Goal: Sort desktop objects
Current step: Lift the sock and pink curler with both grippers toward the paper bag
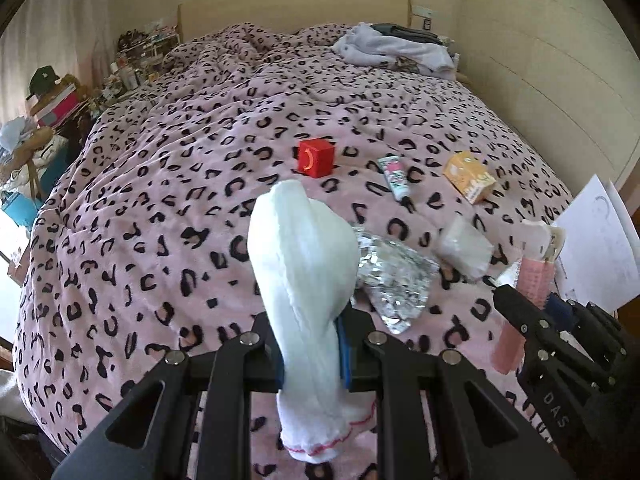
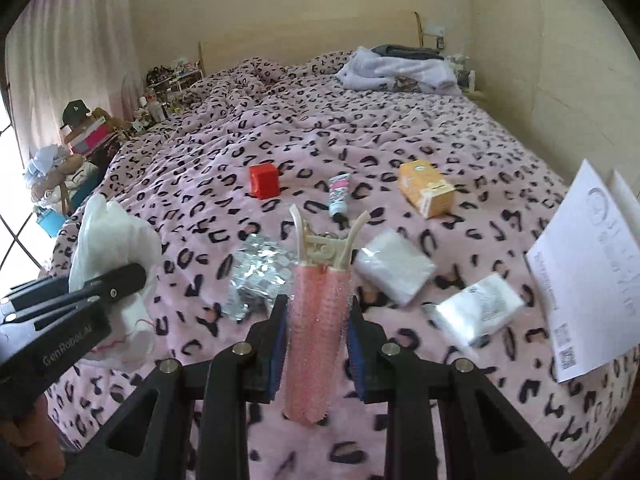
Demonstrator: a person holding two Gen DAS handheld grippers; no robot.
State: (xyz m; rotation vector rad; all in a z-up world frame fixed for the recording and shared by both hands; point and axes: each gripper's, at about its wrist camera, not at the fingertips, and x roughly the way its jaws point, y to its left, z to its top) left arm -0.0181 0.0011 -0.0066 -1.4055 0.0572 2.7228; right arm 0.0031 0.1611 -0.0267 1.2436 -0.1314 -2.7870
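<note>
Objects for sorting lie loose on a bed (image 1: 168, 184) under a pink leopard-print cover, most near its close right part. Biggest is the white paper (image 2: 588, 272), printed, hanging off the right edge. Next the sock (image 1: 304, 264): white, soft, bunched at top, pink stitched hem at the bottom, lifted off the cover and pinched mid-length by the left gripper (image 1: 310, 354), pads pressed tight on the fabric. Same sock (image 2: 116, 264) shows at left in the right wrist view.

Silver foil pouch (image 2: 260, 276), crinkled, lies flat just behind both grippers. Orange box (image 2: 426, 192) lies on its side further back right, pale end label toward us. Two white packets: one plain (image 2: 394, 270), one with printed label (image 2: 476, 308), blurred, both near the paper. Red cube (image 2: 263, 181) sits mid-bed, left of a small tube (image 2: 339, 194), pink-and-white pattern, dark cap pointing toward us.

Hair roller (image 2: 316, 320): pink, bristly, doubled, with cream clip arms splayed on top, held upright off the cover. Right gripper (image 2: 316, 344) clamps it, blue pads squeezing both sides. In the left wrist view the roller (image 1: 528, 292) shows at far right.

Folded clothes (image 1: 396, 46) at the far corner by the wall. Clutter heap (image 1: 52, 120) left of bed.
</note>
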